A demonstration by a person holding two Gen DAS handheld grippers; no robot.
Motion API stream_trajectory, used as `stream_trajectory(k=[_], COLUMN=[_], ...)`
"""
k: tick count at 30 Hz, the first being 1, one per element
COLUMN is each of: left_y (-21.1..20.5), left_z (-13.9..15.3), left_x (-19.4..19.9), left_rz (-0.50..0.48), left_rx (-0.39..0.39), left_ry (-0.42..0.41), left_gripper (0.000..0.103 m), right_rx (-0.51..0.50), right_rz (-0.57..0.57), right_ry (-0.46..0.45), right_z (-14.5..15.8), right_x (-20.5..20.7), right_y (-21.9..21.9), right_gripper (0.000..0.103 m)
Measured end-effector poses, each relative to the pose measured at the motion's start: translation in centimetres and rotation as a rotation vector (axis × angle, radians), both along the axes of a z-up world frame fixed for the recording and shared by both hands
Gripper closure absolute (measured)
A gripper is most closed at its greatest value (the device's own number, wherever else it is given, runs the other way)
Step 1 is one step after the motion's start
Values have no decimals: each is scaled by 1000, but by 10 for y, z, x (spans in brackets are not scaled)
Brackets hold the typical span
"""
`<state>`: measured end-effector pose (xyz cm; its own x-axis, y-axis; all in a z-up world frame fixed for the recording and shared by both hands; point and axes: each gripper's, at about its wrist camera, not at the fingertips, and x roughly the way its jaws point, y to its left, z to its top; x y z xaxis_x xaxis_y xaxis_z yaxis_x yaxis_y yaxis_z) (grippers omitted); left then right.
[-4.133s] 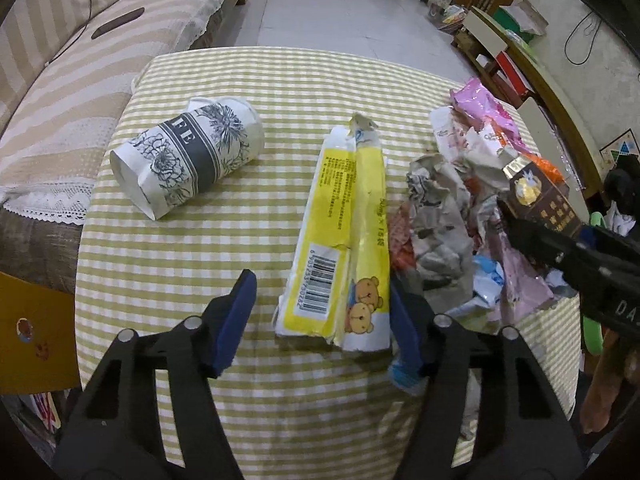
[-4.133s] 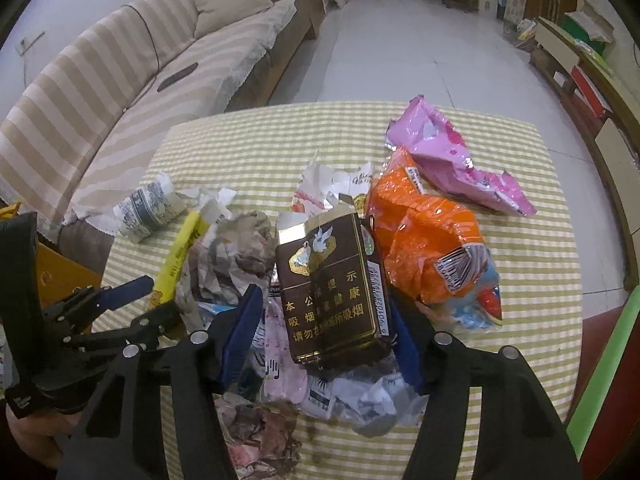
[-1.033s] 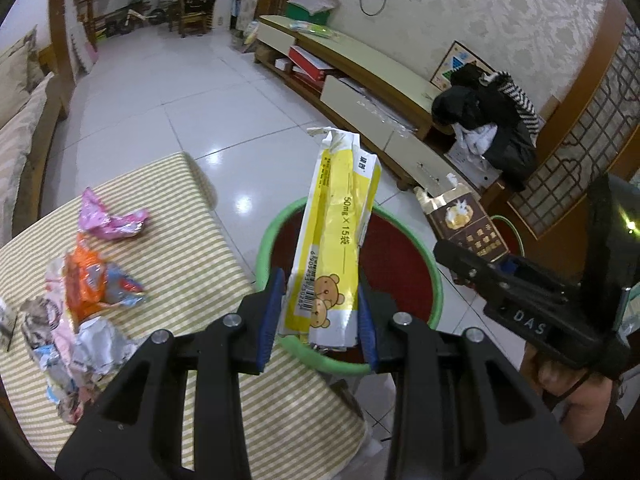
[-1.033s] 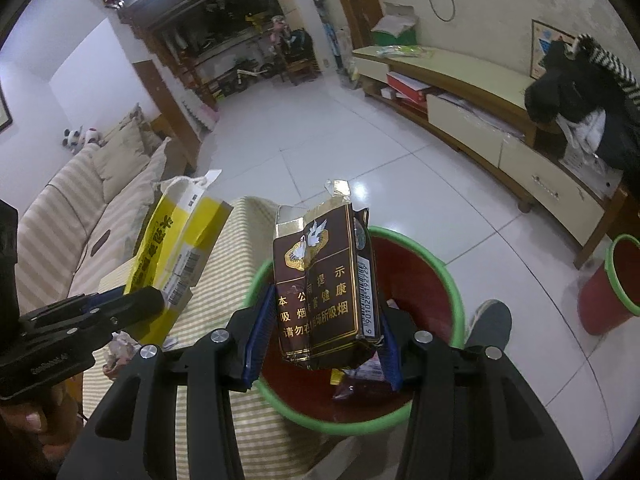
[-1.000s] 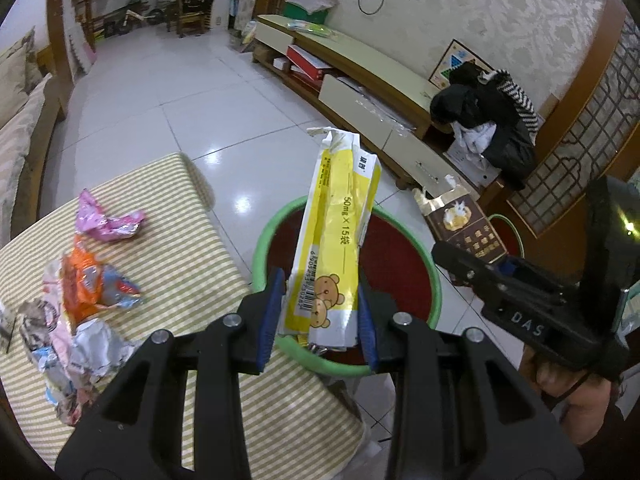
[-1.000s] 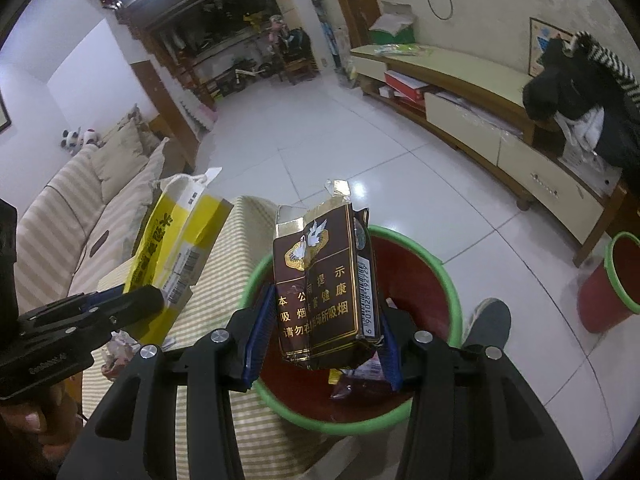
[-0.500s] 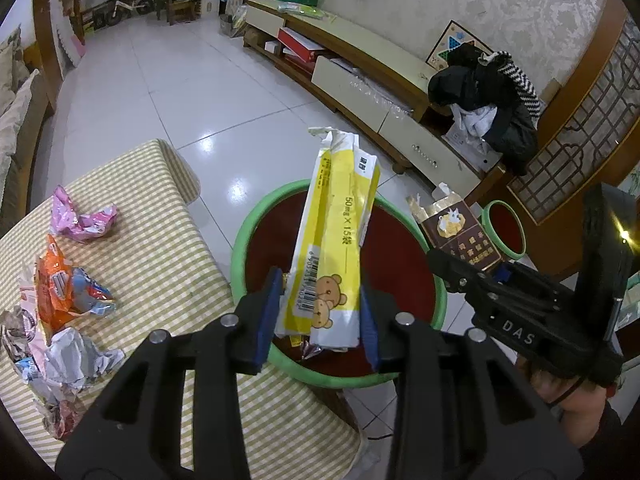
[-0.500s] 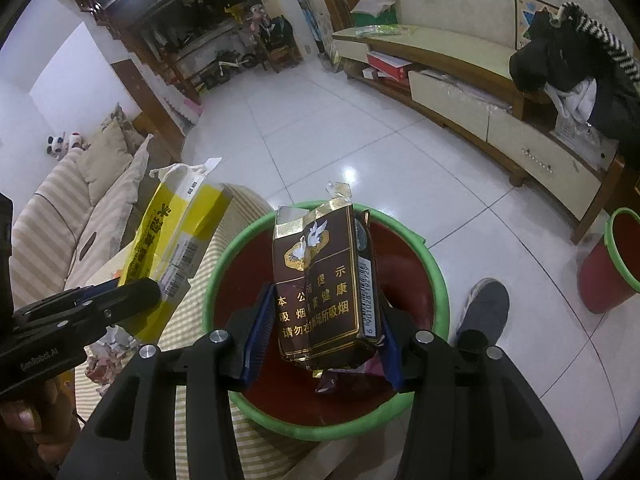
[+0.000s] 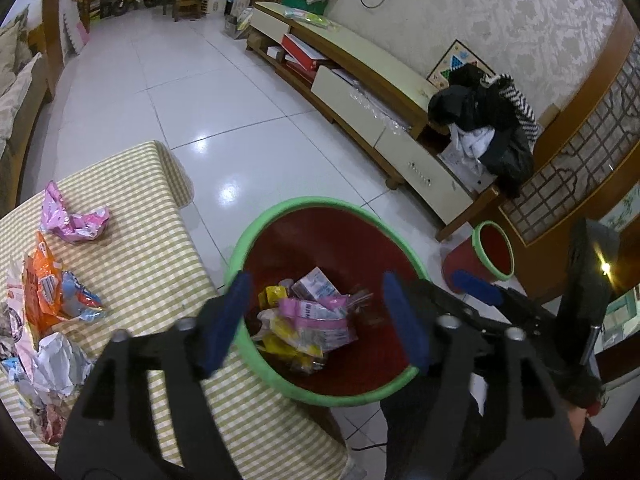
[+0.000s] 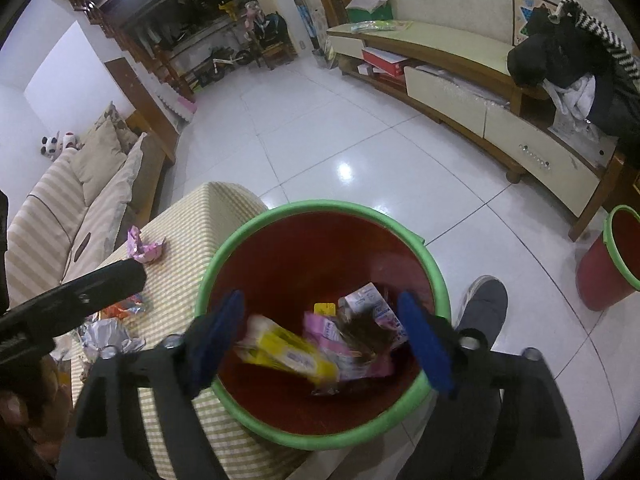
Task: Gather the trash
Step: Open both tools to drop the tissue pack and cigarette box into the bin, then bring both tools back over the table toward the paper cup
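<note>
A red trash bin with a green rim (image 9: 320,205) (image 10: 320,206) stands on the floor beside the checked table (image 9: 152,248) (image 10: 216,208). My left gripper (image 9: 316,320) is open and empty above the bin. My right gripper (image 10: 324,340) is open and empty above the bin too. The yellow package (image 10: 288,354) and the brown cigarette pack (image 10: 366,338) show blurred inside the bin among other wrappers (image 9: 312,312). A pink wrapper (image 9: 72,220), an orange bag (image 9: 44,288) and crumpled paper (image 9: 60,360) lie on the table.
A smaller red bin (image 9: 488,256) (image 10: 616,256) stands by a low TV cabinet (image 9: 360,80). A person's shoe (image 10: 480,300) is beside the big bin. A striped sofa (image 10: 72,200) lies past the table. White tiled floor (image 9: 200,100) stretches beyond.
Both grippers have opened. The yellow package left my left gripper and the brown cigarette pack left my right gripper; both are down in the bin.
</note>
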<state>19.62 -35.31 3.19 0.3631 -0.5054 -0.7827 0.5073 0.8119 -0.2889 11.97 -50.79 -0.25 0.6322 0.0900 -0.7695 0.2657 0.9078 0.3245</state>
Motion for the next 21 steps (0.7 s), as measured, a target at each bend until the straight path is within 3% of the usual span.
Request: stream_trajectory(k=[4, 12, 21], left_y=[13, 53, 146], left_z=[4, 16, 31], left_x=[4, 3, -18], left_rz=[51, 159, 309], left_rx=[-18, 18, 9], left_ry=[-8, -46, -76], left_gripper=[5, 5, 5], right_rx=[-4, -7, -36], right_rz=[-9, 24, 141], right_ry=[3, -10, -44], right_z=[0, 12, 34], right_x=[1, 0, 7], right_y=[0, 26, 94], right_gripper=[11, 7, 7])
